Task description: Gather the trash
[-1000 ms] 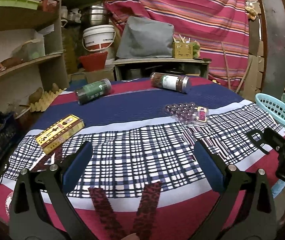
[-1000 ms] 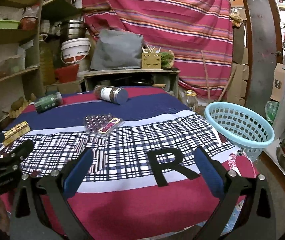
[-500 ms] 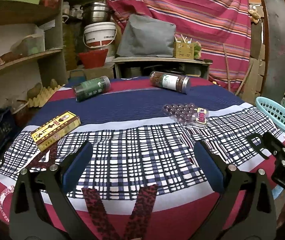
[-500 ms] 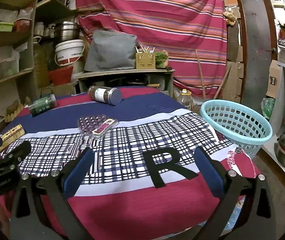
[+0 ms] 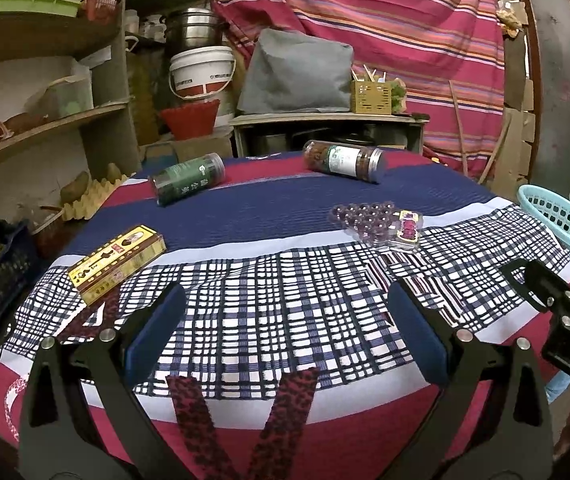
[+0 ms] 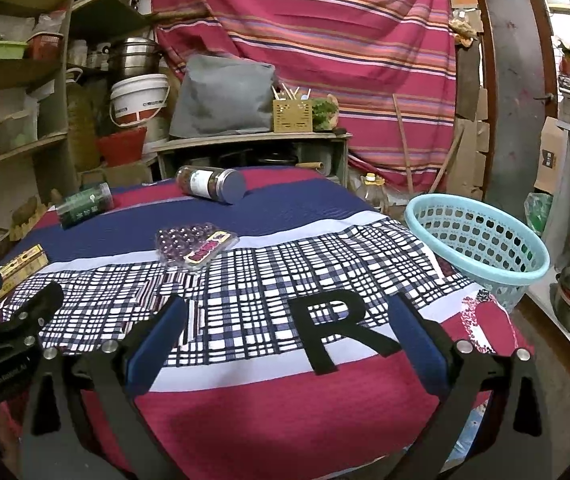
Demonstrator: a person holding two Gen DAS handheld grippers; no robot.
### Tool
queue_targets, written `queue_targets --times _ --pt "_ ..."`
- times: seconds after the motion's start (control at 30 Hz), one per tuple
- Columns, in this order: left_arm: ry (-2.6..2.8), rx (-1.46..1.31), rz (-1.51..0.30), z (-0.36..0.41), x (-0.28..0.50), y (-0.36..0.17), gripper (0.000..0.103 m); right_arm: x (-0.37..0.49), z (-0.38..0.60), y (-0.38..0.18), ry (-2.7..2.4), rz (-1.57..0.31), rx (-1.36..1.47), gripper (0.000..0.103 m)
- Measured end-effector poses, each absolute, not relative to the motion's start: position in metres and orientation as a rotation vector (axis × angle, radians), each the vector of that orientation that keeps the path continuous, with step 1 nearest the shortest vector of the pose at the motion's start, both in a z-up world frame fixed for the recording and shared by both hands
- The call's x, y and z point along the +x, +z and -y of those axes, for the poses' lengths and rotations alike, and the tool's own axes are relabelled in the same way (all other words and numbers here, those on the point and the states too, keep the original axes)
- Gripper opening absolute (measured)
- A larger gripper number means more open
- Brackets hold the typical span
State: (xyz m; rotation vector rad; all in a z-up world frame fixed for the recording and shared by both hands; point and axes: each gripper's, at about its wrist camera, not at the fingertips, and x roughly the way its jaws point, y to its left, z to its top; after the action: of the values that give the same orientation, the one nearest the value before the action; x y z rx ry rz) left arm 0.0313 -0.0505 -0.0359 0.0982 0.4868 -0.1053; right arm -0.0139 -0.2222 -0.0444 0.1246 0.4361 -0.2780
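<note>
Cluttered storeroom: shelves at left, striped red drape behind, round table [image 5: 245, 224] under a checked and banded cloth.

Left to right on the cloth: yellow box [image 5: 117, 264] near the left rim; green jar [image 5: 187, 178] lying on its side, far left; brown jar [image 5: 343, 160] also on its side, far centre; clear blister tray [image 5: 377, 222] right of centre. Blue basket [image 6: 477, 236] sits at the table's right edge, nothing visible inside it.

Change over the last second: slight. Both views have crept forward and a little higher; nothing on the table has shifted. Reads as approach only, no item collected yet.

Left gripper [image 5: 285, 332]: jaws wide apart, empty, hanging over the near checks. Right gripper [image 6: 285, 336]: likewise spread, empty, over the sewn "R" [image 6: 341, 328].

Room to move: near half of the cloth is bare, a free run to the blister tray, and from there a short open path rightward to the basket. The box lies close to the left drop-off, so a push could slide it off. Both jars may roll.
</note>
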Motion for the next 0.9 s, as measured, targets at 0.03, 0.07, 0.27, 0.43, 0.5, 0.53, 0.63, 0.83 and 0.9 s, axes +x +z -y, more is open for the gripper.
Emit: queue_targets --times 0.03,0.07,0.27,0.43,0.5,0.53,0.63,0.83,0.9 --pt "-0.105 0.097 -0.487 0.0507 0.0312 -0.0359 0.098 -0.0143 0.2217 -0.0443 -0.277 -0.435 0.124 0.098" --pt "-0.106 0.097 -0.487 0.0504 0.0319 -0.0358 0.098 -0.0145 0.2213 -0.0443 -0.276 -0.433 0.123 0.098" --pt "-0.107 0.099 -0.49 0.0503 0.0322 -0.0363 0.098 -0.0141 0.2202 -0.044 -0.273 -0.435 0.127 0.098" --pt "-0.102 0.099 -0.493 0.0507 0.0321 -0.0371 0.098 -0.014 0.2201 -0.0439 -0.274 -0.435 0.126 0.098" --pt "-0.098 0.096 -0.494 0.0503 0.032 -0.0375 0.098 -0.0136 0.2196 -0.0439 -0.273 -0.436 0.124 0.098" --pt "-0.097 0.095 -0.495 0.0502 0.0319 -0.0379 0.098 -0.0135 0.2191 -0.044 -0.271 -0.436 0.124 0.098" --pt "-0.094 0.093 -0.498 0.0501 0.0319 -0.0382 0.098 -0.0135 0.218 -0.0442 -0.269 -0.436 0.123 0.098" --pt "-0.092 0.099 -0.499 0.0514 0.0327 -0.0384 0.098 -0.0134 0.2175 -0.0441 -0.27 -0.436 0.123 0.098" --pt "-0.091 0.103 -0.498 0.0524 0.0323 -0.0389 0.098 -0.0135 0.2168 -0.044 -0.271 -0.436 0.123 0.098"
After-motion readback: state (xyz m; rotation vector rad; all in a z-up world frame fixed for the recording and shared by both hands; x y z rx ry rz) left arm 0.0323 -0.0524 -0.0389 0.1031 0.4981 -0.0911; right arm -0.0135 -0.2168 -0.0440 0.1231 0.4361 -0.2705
